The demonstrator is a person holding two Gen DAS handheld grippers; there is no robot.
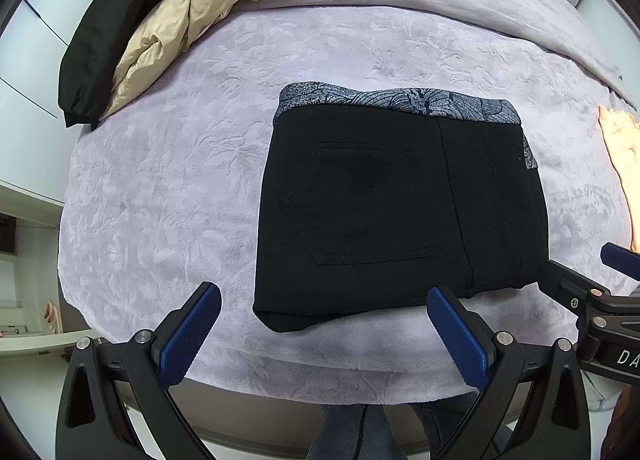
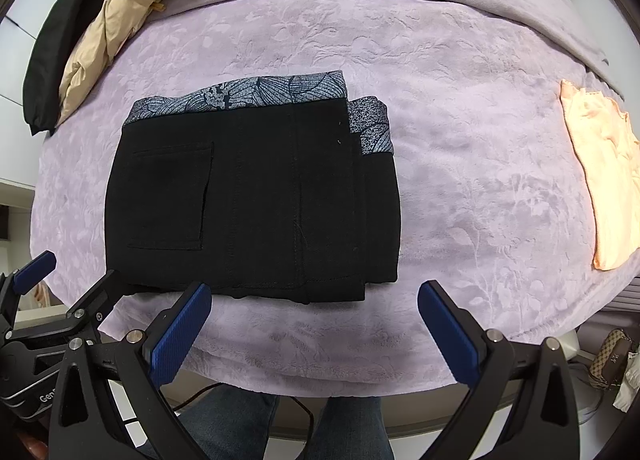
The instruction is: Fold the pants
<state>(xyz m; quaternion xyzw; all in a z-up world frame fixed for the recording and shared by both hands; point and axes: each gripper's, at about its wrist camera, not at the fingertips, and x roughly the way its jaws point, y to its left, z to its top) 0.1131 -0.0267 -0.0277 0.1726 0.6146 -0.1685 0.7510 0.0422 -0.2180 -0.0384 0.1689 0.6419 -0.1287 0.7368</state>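
- The black pants [image 1: 400, 204] lie folded into a compact rectangle on the lilac embossed blanket [image 1: 168, 196], near the front edge of the bed.
- From the right wrist view the pants [image 2: 256, 200] show their layers: a stack with the lower layers peeking out at the right side, each stepped a little past the one above.
- A grey-blue leaf-print waistband [image 2: 260, 94] runs along the far edge of the bundle; a back pocket [image 2: 170, 196] faces up on the top layer.
- The left gripper [image 1: 324, 336] hovers just in front of the near edge of the pants, its blue-padded fingers [image 1: 188, 336] spread wide, nothing between them.
- The right gripper [image 2: 316, 336] sits the same way: jaws wide apart and empty, just short of the bundle's near edge, with its left pad overlapping that edge in the picture.
- Each camera catches the other gripper at the edge of its picture, so the two tools are side by side, close together.
- Far left on the bed, a beige jacket [image 1: 176, 24] rests beside a black garment [image 1: 100, 40], well apart from the pants.
- Off to the right lies a folded peach-coloured cloth [image 2: 604, 180], also well clear of the bundle.
- Below the bed edge, the person's legs in jeans [image 2: 240, 424] are in view.
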